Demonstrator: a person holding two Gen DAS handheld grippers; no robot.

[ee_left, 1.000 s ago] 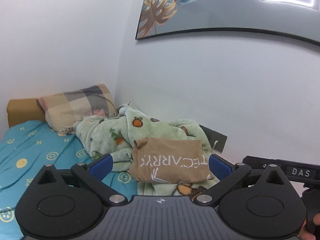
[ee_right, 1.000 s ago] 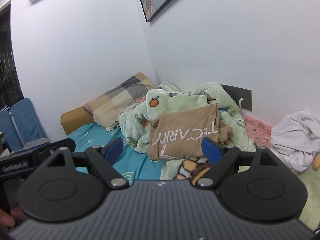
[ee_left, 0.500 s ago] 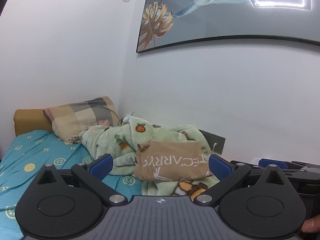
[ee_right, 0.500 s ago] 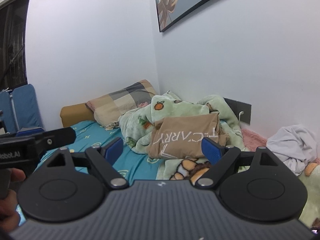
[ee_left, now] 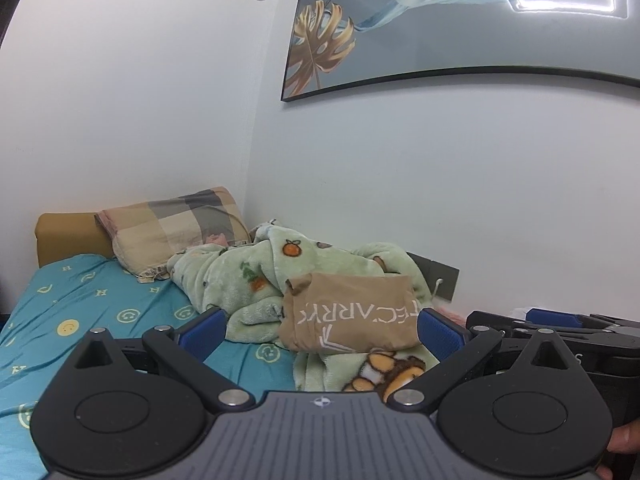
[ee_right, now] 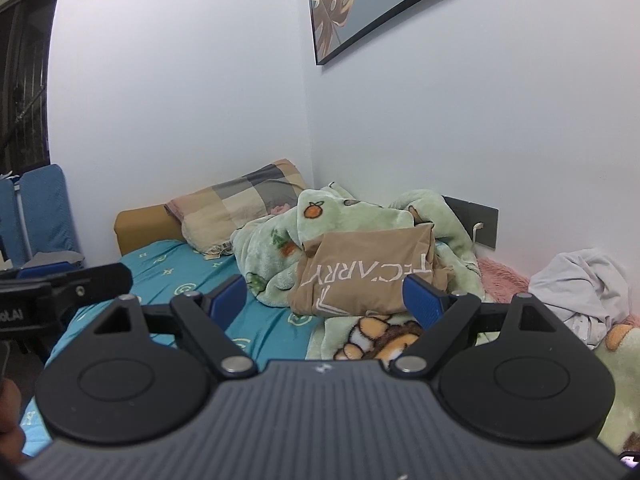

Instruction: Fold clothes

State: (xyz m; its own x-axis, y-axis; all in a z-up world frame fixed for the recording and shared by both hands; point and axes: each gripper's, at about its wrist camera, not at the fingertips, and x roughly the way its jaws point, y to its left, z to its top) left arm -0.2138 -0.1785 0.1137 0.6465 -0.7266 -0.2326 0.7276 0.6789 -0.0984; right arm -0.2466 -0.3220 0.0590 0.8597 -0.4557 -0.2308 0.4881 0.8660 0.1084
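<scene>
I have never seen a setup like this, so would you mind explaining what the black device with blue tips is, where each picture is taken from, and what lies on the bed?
These are two hand-held grippers, not a robot arm; a person carries one in each hand. Each picture comes from a fisheye camera on a gripper, looking forward along its two blue-padded fingers. The left gripper and the right gripper both stand open and hold nothing. Ahead, on a bed with a teal patterned sheet, lies a folded tan garment with white lettering, resting on a rumpled pale green fleece blanket. A checked beige pillow sits at the bed's head. The right view also shows a crumpled white garment further right.
</scene>
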